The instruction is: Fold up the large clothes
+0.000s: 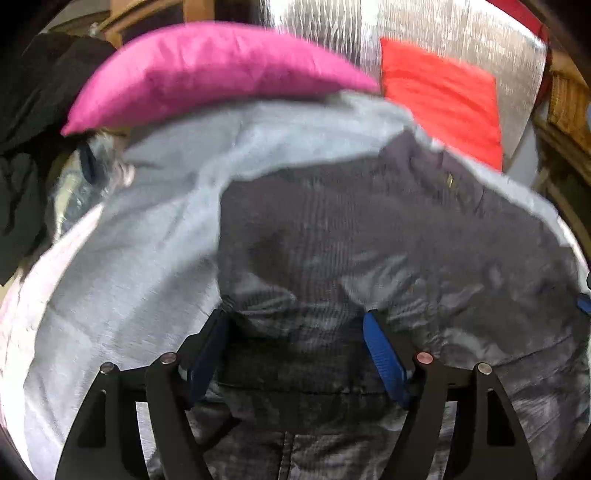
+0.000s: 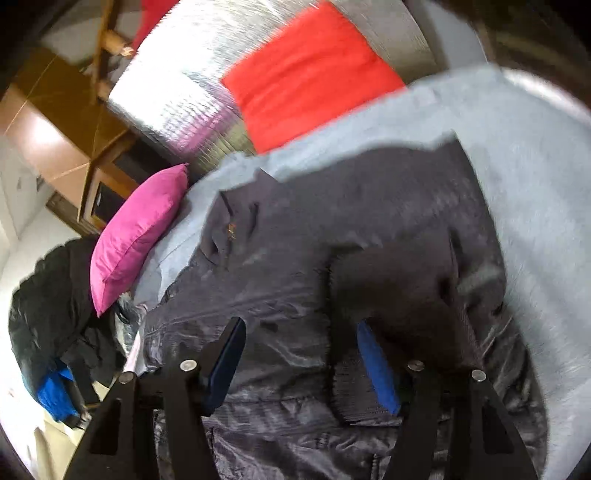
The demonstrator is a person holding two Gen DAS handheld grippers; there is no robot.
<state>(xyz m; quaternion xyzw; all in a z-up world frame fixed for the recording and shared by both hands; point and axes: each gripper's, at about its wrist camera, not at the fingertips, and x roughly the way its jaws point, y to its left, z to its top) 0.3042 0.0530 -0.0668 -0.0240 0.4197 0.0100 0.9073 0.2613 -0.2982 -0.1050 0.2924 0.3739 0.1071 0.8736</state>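
A dark grey quilted jacket [image 1: 351, 229] lies spread on a pale blue-grey bed cover [image 1: 155, 229]. My left gripper [image 1: 295, 315] hovers over the jacket's near part, open, its blue pads [image 1: 384, 358] wide apart and pressing nothing. In the right wrist view the same jacket [image 2: 288, 236] has a darker sleeve [image 2: 399, 280] folded over its body. My right gripper [image 2: 301, 323] stands open just above it. The sleeve's ribbed cuff [image 2: 354, 391] lies beside the right pad [image 2: 376, 365], not pinched.
A pink pillow [image 1: 207, 70] and a red pillow [image 1: 443, 96] rest at the head of the bed against a silver quilted panel [image 1: 424, 26]. Dark clothes [image 2: 48, 295] with something blue are heaped left of the bed. Wooden furniture [image 2: 66, 140] stands beyond.
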